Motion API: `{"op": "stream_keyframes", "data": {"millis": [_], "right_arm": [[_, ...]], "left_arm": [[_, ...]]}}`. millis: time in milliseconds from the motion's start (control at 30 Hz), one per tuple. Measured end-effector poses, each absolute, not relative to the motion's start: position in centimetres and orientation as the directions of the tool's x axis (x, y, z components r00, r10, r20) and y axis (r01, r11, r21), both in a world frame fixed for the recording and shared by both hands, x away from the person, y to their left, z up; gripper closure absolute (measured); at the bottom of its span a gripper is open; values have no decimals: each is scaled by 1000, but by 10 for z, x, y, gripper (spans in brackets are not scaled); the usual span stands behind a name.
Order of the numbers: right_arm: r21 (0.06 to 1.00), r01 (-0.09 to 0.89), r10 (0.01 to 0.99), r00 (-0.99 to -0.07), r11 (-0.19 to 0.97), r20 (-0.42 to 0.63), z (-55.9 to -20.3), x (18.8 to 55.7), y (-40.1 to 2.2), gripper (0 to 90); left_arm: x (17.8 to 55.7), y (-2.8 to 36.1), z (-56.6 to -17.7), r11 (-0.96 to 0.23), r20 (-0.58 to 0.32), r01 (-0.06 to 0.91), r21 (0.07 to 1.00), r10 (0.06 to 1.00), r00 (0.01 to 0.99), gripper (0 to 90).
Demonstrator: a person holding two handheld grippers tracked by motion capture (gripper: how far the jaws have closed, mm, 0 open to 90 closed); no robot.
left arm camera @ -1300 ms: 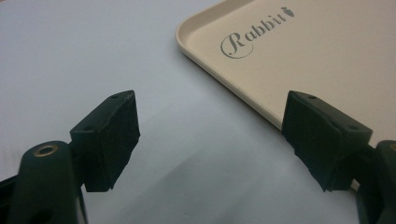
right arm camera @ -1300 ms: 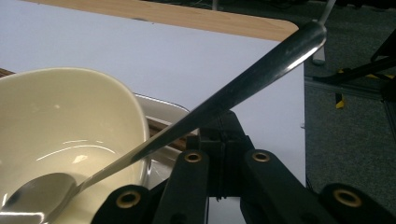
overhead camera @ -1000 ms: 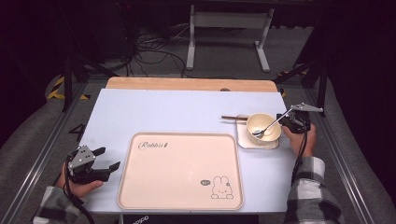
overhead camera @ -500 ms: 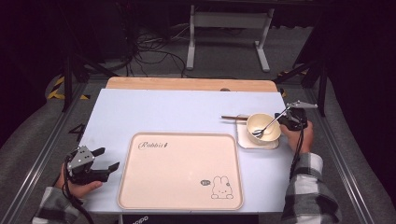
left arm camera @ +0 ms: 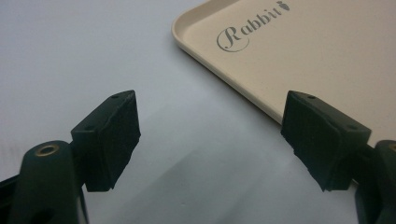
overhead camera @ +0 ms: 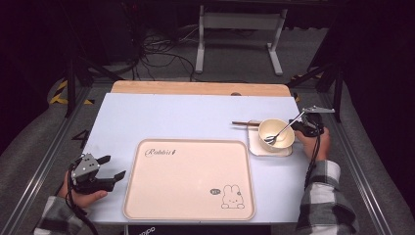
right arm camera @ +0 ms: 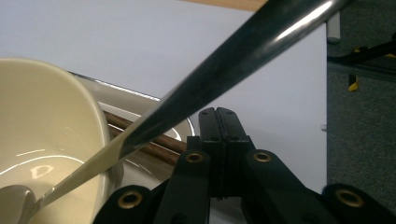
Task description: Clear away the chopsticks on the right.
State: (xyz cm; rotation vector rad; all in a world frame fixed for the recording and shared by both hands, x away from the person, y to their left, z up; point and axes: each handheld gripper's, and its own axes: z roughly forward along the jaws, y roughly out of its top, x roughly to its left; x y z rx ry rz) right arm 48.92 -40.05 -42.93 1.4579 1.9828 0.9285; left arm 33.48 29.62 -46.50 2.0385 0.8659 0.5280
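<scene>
A cream bowl [overhead camera: 276,133] stands on a small square plate [overhead camera: 259,148] at the table's right. A metal spoon [overhead camera: 281,130] leans in the bowl, its handle rising toward my right gripper [overhead camera: 300,124]. In the right gripper view the bowl [right arm camera: 42,121] is at the left, and the spoon handle [right arm camera: 224,70] crosses just over the tips of the right gripper [right arm camera: 219,114]. Its jaws are shut on each other with nothing between them. My left gripper [overhead camera: 111,166] rests open on the table beside the beige rabbit tray [overhead camera: 188,178], and the left gripper [left arm camera: 210,140] holds nothing.
Dark chopsticks [overhead camera: 244,123] lie on the plate's far edge behind the bowl, also seen as chopsticks [right arm camera: 154,142] close to the right jaws. The tray's corner [left arm camera: 280,60] lies near the left gripper's right jaw. The table's right edge is close behind my right hand.
My right hand has shifted very slightly toward the bowl. The left gripper, the bowl and the spoon have not moved.
</scene>
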Motion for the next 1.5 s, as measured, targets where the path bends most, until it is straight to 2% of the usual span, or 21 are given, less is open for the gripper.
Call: {"op": "stream_keyframes", "data": {"millis": [300,1067,1500], "right_arm": [[746,641,949,-314,182,38,-428,486,-400,900],[720,666,936,-345,196,65,-425,470,-407,891],[737,649,923,-374,191,90,-419,458,-414,795]], "left_arm": [[334,297,-463,-410,60,373,832,735,675,203],[334,296,-462,-412,56,370,833,728,684,203],[333,295,-462,-416,60,367,832,725,686,203]]}}
